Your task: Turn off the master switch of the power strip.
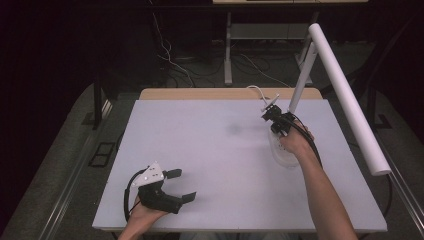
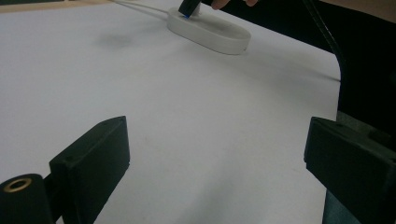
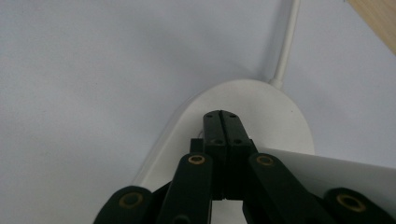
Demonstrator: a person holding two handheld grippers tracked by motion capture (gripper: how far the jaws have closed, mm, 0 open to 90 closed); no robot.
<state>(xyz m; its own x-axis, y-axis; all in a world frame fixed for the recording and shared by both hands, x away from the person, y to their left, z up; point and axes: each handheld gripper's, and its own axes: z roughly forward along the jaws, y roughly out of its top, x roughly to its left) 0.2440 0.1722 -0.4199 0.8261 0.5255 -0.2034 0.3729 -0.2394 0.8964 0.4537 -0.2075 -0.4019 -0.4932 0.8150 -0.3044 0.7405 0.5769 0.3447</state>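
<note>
One table [image 1: 215, 165], its white top bare apart from the items listed here; a strip of wooden edge shows along the far side.

One white desk lamp: an oval base [image 1: 281, 152] at the right of the table, an upright arm [image 1: 303, 77] rising from it, and a long tube head [image 1: 347, 97] slanting out over the table's right edge. One white cord [image 1: 256, 90] runs from the base toward the far edge.

Two hand-held grippers. The left gripper [image 1: 181, 185] sits near the front left corner, held in the left hand [image 1: 145, 212], jaws spread wide with nothing between them; its own view shows bare tabletop between the jaws and the lamp base [image 2: 210, 32] well apart, farther off. The right gripper [image 1: 272, 114], held in the right hand [image 1: 295, 142], is over the lamp base [image 3: 261, 107] at the foot of the arm, jaws pressed together, tips pointing down at the base.

No containers.
</note>
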